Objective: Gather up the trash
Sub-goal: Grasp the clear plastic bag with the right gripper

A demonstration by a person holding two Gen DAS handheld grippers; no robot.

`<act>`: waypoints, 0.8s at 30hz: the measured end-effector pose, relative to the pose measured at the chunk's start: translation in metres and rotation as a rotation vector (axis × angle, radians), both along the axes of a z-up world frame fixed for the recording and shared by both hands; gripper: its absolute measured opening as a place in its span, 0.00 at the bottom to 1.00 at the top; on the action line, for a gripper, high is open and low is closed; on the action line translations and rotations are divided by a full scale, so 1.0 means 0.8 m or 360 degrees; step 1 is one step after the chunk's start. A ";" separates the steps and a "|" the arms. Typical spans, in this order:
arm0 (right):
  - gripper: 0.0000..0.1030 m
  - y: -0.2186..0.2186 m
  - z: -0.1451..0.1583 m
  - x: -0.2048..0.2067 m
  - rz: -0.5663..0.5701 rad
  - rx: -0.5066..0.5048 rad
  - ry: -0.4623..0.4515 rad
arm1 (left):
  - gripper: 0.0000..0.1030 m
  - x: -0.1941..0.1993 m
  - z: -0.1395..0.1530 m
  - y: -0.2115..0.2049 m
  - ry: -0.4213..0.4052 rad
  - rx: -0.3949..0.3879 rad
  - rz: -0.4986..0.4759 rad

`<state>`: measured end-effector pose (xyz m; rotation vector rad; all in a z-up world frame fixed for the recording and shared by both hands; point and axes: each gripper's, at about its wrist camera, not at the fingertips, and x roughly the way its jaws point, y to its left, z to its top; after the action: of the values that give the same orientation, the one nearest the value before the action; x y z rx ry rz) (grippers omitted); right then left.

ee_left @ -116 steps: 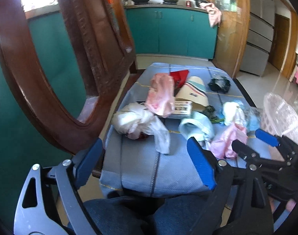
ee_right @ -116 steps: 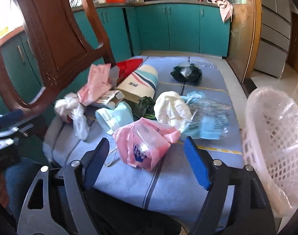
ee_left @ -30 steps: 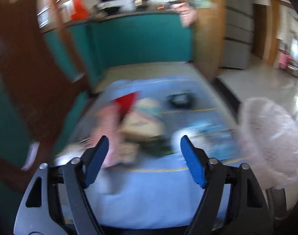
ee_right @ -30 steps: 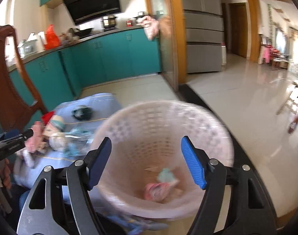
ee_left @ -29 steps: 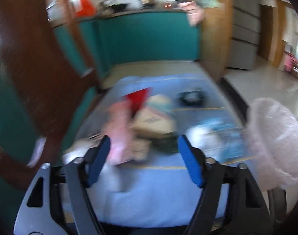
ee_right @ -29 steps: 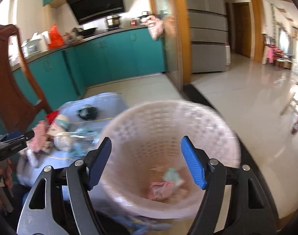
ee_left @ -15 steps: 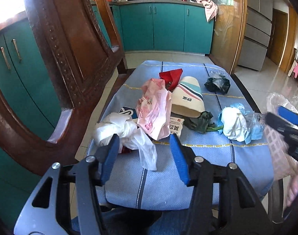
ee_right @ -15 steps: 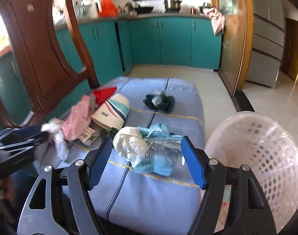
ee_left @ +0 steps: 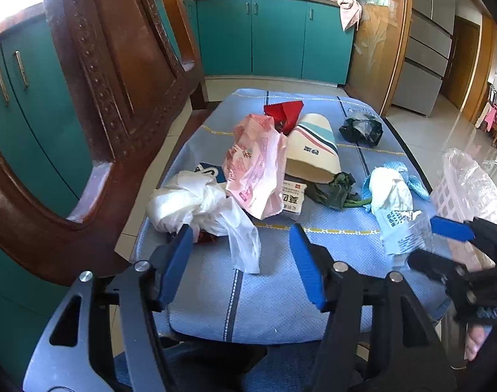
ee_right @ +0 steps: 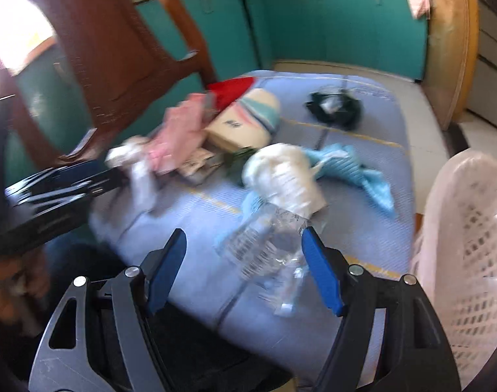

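Note:
Trash lies on a blue cloth-covered seat (ee_left: 274, 294). My left gripper (ee_left: 240, 235) is open, its jaws just short of a crumpled white plastic bag (ee_left: 196, 205). Beyond are a pink bag (ee_left: 255, 166), a striped paper cup (ee_left: 313, 150), a black bag (ee_left: 361, 130) and a white wad (ee_left: 390, 189). My right gripper (ee_right: 241, 241) is open, its jaws either side of a clear plastic bottle (ee_right: 264, 248) on the cloth; it also shows in the left wrist view (ee_left: 421, 238). A white laundry basket (ee_right: 470, 248) stands on the right.
A carved wooden chair back (ee_left: 111, 75) rises close on the left. Teal kitchen cabinets (ee_left: 274, 39) and a wooden door frame (ee_left: 375, 39) stand behind. A blue cloth rag (ee_right: 356, 170) lies next to the white wad. Tiled floor lies to the right.
My right gripper swung from over the basket back to the seat and now straddles the clear bottle. My left gripper dropped lower and nearer the white plastic bag.

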<state>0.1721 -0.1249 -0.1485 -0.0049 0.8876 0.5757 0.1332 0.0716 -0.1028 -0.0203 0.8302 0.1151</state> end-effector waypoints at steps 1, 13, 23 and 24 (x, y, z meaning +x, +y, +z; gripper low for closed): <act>0.70 0.001 0.002 -0.002 -0.0010 -0.0019 -0.0019 | 0.63 0.000 -0.001 0.000 0.0000 0.0000 0.0001; 0.72 0.015 -0.031 0.007 -0.0166 0.0005 0.0065 | 0.68 -0.006 0.006 0.010 -0.0020 -0.0018 0.0042; 0.79 0.037 -0.027 0.029 -0.0259 0.0136 0.0096 | 0.72 -0.012 0.017 0.023 -0.0050 -0.0011 0.0082; 0.79 0.040 -0.029 0.033 -0.0273 0.0121 0.0107 | 0.72 -0.012 0.017 0.023 -0.0047 -0.0015 0.0079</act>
<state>0.1982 -0.0931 -0.1719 0.1590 0.9207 0.4513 0.1235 0.0903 -0.0891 -0.0513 0.8013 0.1572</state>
